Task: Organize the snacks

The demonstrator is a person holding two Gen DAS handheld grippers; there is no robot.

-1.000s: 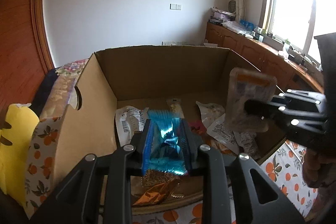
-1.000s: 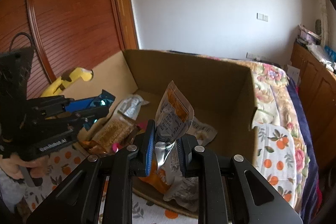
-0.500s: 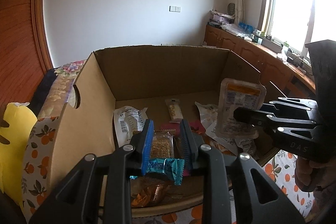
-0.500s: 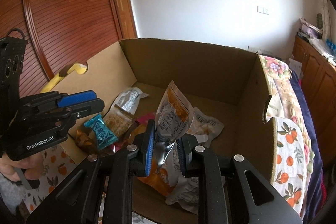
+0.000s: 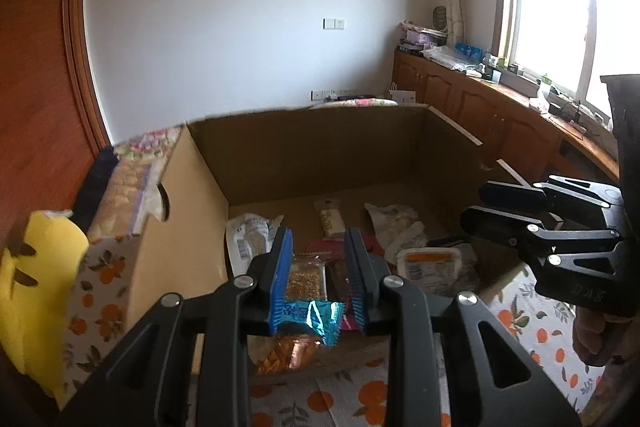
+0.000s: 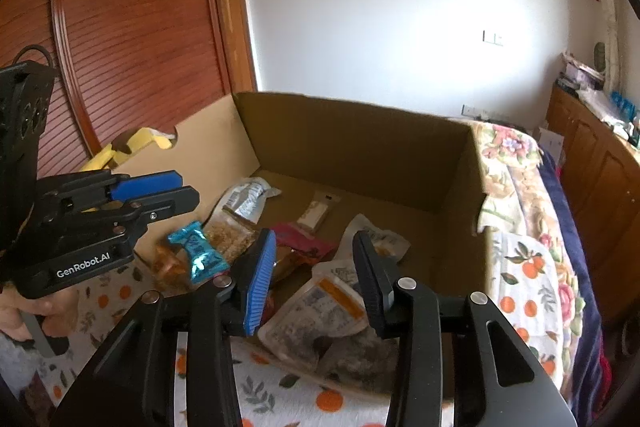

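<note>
An open cardboard box (image 5: 304, 155) holds several snack packets. A blue candy wrapper (image 5: 316, 319) lies loose on them near the box's front edge; the right wrist view shows it, blue candy wrapper (image 6: 196, 255), resting below the left fingers. My left gripper (image 5: 319, 259) hovers over the box, its jaws slightly apart with nothing between them. My right gripper (image 6: 314, 259) is opening, its jaws wide apart above a clear pouch with an orange label (image 6: 320, 311), which lies flat and untouched in the box's near right corner. The right gripper (image 5: 476, 206) shows at the right of the left wrist view.
Other snacks lie in the box: a white packet (image 5: 248, 239), a pale bar (image 5: 330, 221), a grain bar (image 5: 306, 281), an orange wrapper (image 5: 292, 351). The box sits on an orange-print cloth (image 5: 532, 323). A yellow plush object (image 5: 40, 287) is at its left; wooden cabinets (image 5: 480, 107) stand beyond.
The blue candy left the left jaws and dropped into the box. The right jaws opened and the orange-label pouch fell flat into the box. The left gripper rose slightly.
</note>
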